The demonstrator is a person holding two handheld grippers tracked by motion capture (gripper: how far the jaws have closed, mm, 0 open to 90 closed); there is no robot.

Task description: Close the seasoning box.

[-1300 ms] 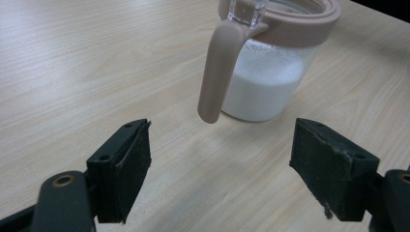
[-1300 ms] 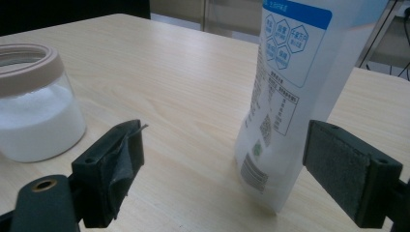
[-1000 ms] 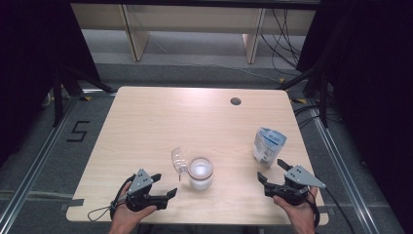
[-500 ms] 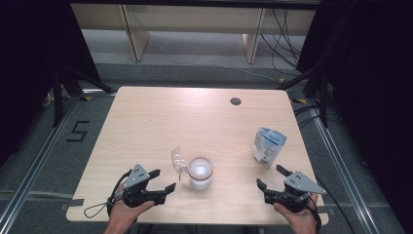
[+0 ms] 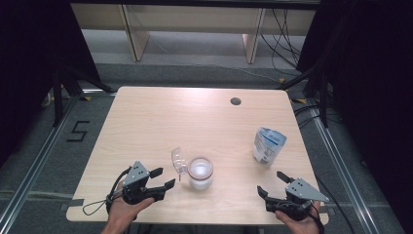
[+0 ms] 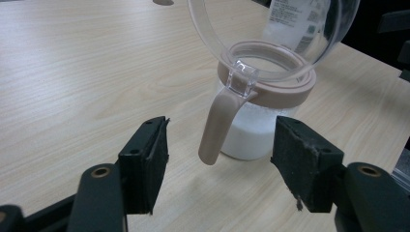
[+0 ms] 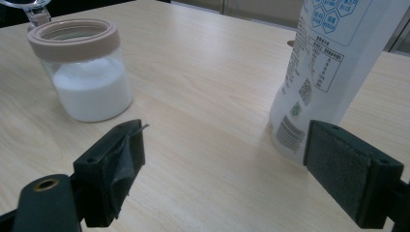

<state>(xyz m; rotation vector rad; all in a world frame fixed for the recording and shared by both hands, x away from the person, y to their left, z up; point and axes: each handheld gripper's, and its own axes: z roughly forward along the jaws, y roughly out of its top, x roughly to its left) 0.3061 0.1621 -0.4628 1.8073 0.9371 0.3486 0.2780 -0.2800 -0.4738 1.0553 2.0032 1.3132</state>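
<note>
Clear-lidded jar waiting between two hand-held grippers

Pale wood is carrying everything: the surface (image 5: 146, 117) is holding a jar (image 5: 200, 173) near its front edge and a pouch (image 5: 268, 145) standing upright to the right, well apart from the jar. White powder is filling the jar's lower part, and its clear lid (image 5: 179, 162) is standing flipped up on its hinge, leaving the mouth open, probably so that the pouch's contents can be poured in.

Down at the front left, the left hand-held gripper (image 5: 162, 178) is lying low and pointing at the jar's hinge side. Its jaws have just been closing, yet they are still spread, with nothing between the pads; in the left gripper view the beige tab (image 6: 218, 126) under the hinge is hanging just beyond them, untouched. That line-up suggests a grasp on the tab or jar to steady it.

At the front right, the right hand-held gripper (image 5: 272, 183) is resting with jaws spread wide and empty, aimed toward the pouch's base, seemingly readying to pick the pouch up.
</note>
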